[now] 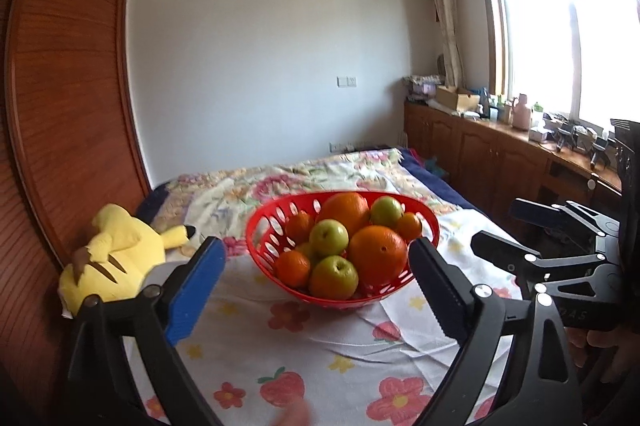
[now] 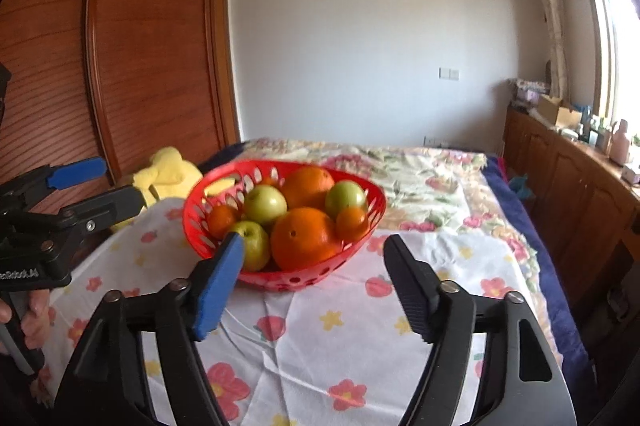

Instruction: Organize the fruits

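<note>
Nearest the cameras, the left gripper [image 1: 316,286] and right gripper [image 2: 314,280] are held spread wide, nothing between their fingers, both aimed at the basket and short of it. On the flowered cloth [image 1: 320,366] a red basket [image 1: 264,226] is seen, with oranges [image 1: 376,258] and green apples [image 1: 329,237] heaped inside; no fruit is seen loose outside it. This fits either sorting about to be done or gathering finished. Beyond, a yellow plush toy [image 1: 116,258] lies against the wardrobe [image 1: 68,86].
</note>
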The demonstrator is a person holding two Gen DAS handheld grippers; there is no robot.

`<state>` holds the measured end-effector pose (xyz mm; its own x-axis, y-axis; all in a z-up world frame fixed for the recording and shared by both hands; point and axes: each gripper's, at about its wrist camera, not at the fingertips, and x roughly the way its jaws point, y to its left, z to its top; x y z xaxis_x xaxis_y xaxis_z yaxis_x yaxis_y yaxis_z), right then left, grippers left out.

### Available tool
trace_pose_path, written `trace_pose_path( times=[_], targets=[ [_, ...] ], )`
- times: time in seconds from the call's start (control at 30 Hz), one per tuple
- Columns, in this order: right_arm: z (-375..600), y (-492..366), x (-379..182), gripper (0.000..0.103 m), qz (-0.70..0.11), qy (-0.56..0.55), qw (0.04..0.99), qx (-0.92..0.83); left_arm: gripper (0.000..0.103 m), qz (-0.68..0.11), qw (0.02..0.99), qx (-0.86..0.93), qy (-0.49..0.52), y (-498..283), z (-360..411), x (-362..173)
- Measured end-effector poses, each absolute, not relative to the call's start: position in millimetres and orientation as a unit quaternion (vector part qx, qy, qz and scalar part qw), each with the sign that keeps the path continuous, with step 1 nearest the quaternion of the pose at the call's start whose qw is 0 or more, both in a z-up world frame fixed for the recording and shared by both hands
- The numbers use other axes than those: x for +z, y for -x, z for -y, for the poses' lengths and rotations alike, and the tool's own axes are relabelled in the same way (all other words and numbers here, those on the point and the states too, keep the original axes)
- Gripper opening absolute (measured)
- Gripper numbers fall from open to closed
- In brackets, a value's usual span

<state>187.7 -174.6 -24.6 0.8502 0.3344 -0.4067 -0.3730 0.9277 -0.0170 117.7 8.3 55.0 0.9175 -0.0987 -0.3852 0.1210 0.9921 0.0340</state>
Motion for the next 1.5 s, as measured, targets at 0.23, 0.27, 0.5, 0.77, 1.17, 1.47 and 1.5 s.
trace_pose_path(
  times=[0.23,0.27,0.5,0.77,1.17,1.47,1.5],
  targets=[
    [180.2,-160.5,2.1,0.091,-0.171,0.044,0.968,0.176,0.094,-0.174,0.983,-0.050,-0.017,-86.6,-11.0,77.6],
    [180.3,-157.2,5.4,0.091,-0.169,0.044,0.969,0.175,0.094,-0.173,0.983,-0.050,-0.017,-81.5,-11.1,80.5],
    [181.8,-127.7,24.2,0.102,-0.148,0.041,0.975,0.162,0.094,-0.177,0.983,-0.051,-0.010,-55.4,-11.8,88.7],
    [188.0,-100.1,32.2,0.102,-0.143,0.040,0.976,0.157,0.094,-0.185,0.982,-0.044,-0.009,-28.8,-9.9,88.6],
    [198.4,-77.9,33.1,0.102,-0.145,0.029,0.977,0.156,0.094,-0.184,0.982,-0.038,-0.016,-7.0,-6.8,82.3],
    [198.0,-70.5,28.8,0.102,-0.144,0.041,0.978,0.145,0.094,-0.192,0.981,-0.034,-0.013,-7.1,-5.5,78.4],
    [198.3,-70.3,28.5,0.102,-0.145,0.040,0.978,0.147,0.094,-0.192,0.981,-0.035,-0.012,-6.3,-5.5,78.9]
  ],
)
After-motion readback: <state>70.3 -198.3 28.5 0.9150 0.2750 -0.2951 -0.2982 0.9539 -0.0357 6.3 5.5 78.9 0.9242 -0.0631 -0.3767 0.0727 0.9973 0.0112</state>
